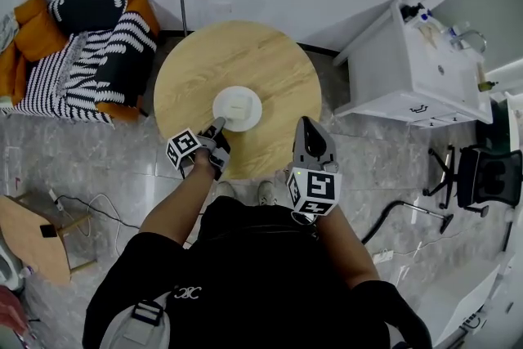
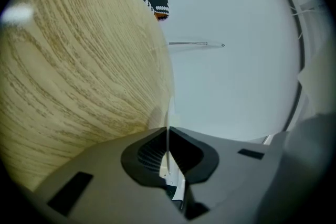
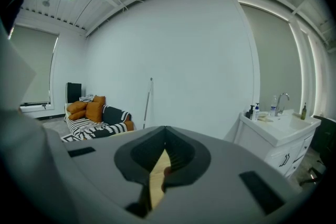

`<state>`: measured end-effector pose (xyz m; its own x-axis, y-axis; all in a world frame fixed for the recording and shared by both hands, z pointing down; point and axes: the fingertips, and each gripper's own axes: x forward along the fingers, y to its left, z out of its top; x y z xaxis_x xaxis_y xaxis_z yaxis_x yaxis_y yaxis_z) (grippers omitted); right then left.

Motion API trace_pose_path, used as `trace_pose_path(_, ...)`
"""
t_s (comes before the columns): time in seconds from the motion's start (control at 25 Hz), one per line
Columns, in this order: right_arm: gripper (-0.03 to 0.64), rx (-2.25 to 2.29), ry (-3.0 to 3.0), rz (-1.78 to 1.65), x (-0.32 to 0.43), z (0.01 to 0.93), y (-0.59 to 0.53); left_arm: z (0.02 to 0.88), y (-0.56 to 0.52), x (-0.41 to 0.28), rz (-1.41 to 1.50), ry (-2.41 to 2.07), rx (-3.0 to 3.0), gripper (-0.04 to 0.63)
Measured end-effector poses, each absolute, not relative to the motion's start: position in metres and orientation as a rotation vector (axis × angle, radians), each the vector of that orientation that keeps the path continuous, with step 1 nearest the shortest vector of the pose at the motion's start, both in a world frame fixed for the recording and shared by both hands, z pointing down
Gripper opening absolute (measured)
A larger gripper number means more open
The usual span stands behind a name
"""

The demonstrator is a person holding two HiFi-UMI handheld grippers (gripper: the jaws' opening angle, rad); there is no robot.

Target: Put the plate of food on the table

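Gripping the plate [image 1: 237, 108] rim at its 7 o'clock, the left gripper [image 1: 216, 127] is clenched on the thin white edge. The plate, with food [image 1: 237, 104] on it, looks set down near the centre of the round table [image 1: 270, 61]. The right gripper [image 1: 307, 123] hangs over the table's 5 o'clock edge, jaws pressed together on nothing. Placement looks basically done; what's left is to let go of the rim and back off.

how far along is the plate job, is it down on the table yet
Nearly done. The plate with its food lies at the middle of the round table, apparently resting on it. In hand: the left gripper is shut on the plate's rim. Left to do: open and draw back. The right gripper is shut and empty, near the table's edge.
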<state>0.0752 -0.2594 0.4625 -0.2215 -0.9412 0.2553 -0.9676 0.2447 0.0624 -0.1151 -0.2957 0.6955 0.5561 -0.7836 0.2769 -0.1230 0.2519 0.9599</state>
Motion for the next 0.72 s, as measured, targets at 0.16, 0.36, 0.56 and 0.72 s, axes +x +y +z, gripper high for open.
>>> trace_pose_path(0.16,0.005,1.782,-2.264,0.103,0.074,0.461,-0.256,0.696,-0.298,-0.114,-0.538,-0.908,1.261,0.018)
trace_pose_path(0.36,0.005,1.782,-2.252,0.101,0.074,0.463,-0.253,0.701,-0.298,-0.116,-0.521,-0.938,1.253,0.018)
trace_pose_path(0.56,0.005,1.782,-2.238,0.108,0.076,0.467,-0.252,0.706,-0.299,-0.116,-0.488,-0.952,1.255,0.018)
trace_pose_path(0.72,0.005,1.784,-2.229,0.125,0.077,0.470,-0.252,0.707,-0.300,-0.114,-0.479,-0.950,1.246,0.018)
